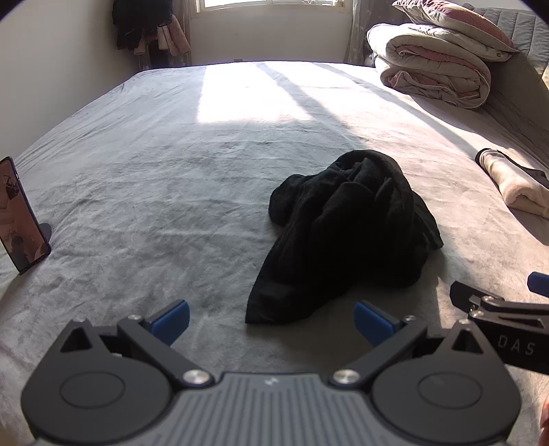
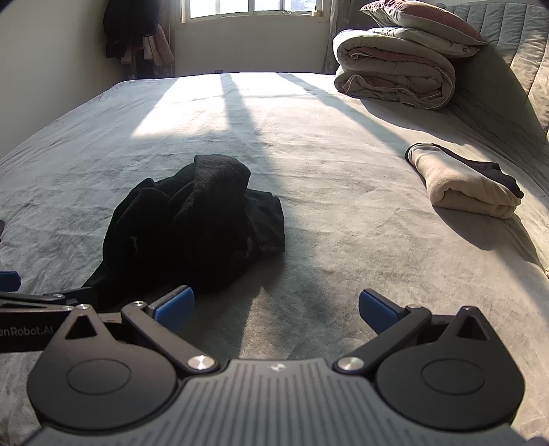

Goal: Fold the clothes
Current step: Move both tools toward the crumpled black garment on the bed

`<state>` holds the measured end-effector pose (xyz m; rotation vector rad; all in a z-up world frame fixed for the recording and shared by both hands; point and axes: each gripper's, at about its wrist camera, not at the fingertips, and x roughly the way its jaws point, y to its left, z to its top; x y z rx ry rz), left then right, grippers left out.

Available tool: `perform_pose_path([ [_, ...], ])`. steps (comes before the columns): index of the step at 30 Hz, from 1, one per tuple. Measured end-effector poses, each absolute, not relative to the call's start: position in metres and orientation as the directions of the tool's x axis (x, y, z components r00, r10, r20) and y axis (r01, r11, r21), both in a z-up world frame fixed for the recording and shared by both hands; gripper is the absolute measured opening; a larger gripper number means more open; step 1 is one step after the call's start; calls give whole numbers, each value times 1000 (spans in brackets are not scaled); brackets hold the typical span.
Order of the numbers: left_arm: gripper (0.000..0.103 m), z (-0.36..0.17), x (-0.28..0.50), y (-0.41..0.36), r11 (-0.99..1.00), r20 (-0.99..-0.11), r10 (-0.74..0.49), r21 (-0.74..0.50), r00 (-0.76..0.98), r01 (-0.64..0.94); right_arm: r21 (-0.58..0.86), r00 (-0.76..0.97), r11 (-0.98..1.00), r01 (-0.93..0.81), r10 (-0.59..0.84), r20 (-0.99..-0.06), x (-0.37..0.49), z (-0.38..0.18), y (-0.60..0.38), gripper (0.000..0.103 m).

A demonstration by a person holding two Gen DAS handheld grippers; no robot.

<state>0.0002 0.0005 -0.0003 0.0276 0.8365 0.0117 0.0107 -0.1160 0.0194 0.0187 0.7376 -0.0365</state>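
Nearest the lens, ribbed grey housing and matte black linkage arms of the left gripper (image 1: pixel 271 320), tipped with smooth blue pads (image 1: pixel 173 320), spread wide with nothing between them, angled down toward the bed (image 1: pixel 137 164). Just beyond, on the wrinkled, velvety grey bedspread, a crumpled black garment (image 1: pixel 343 233), soft and matte, heaped in rumpled folds with one flat corner trailing toward the pads, untouched. Beside it on the right, the right gripper (image 2: pixel 276 308), same black-and-blue build, jaws equally wide and empty, held low over the cover with the heap ahead and to its left. Farther right, a neatly folded cream garment (image 2: pixel 466 187) with a dark edge. At the headboard end, a bulky folded quilt (image 2: pixel 391 72) under a pillow (image 2: pixel 422 20). Far left, a phone (image 1: pixel 20 216) propped upright on a stand.
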Motion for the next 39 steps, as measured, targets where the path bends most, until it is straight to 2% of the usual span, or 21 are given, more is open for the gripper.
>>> perform_pose_path([
  [39, 102, -7, 6, 4, 999, -761, 51, 51, 646, -18, 15, 727, 999, 45, -23, -686, 13, 21, -117, 103],
])
